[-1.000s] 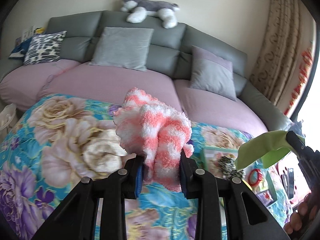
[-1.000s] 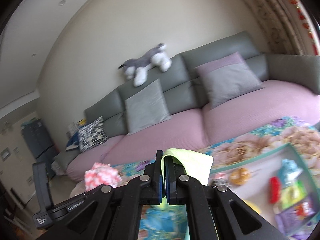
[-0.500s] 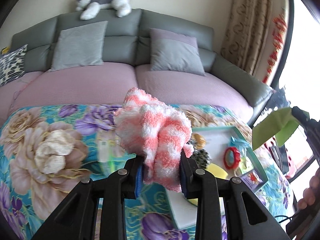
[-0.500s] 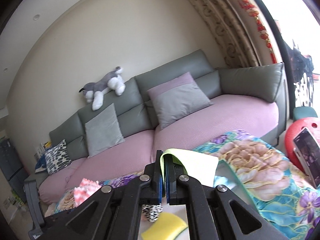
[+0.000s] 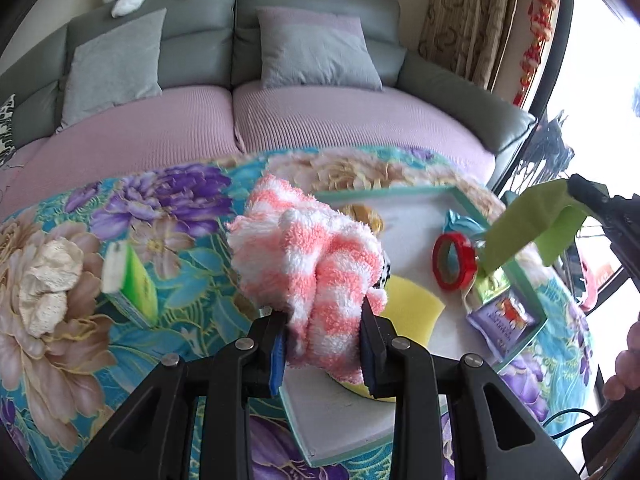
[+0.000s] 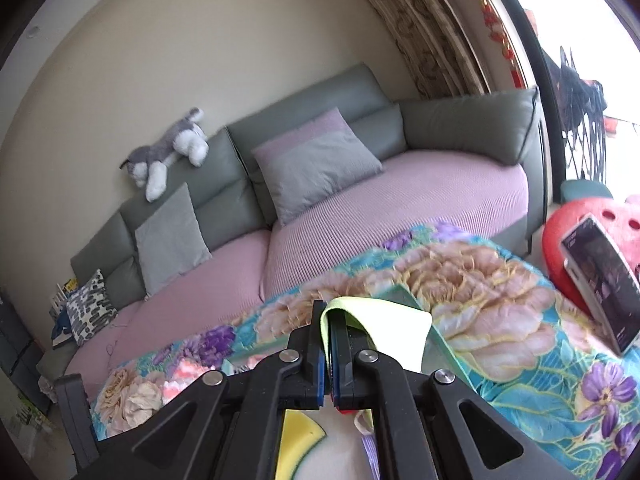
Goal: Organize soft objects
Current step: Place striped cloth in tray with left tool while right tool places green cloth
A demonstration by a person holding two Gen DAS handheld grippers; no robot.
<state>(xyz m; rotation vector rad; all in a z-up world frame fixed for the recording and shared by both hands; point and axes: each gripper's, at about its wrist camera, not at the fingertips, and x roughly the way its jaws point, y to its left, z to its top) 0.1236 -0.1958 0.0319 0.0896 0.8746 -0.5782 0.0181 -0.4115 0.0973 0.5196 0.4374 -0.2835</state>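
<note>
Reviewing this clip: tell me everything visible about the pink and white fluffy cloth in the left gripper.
The fluffy cloth is a bunched, plush terry-like piece with pink and white stripes. The left gripper has its jaws closed on the cloth's lower part, blue pads pressing both sides, so most of it bulges above and forward of them. It hangs in the air over the teal-rimmed tray, in front of the yellow sponge. Nothing else visibly touches it.
</note>
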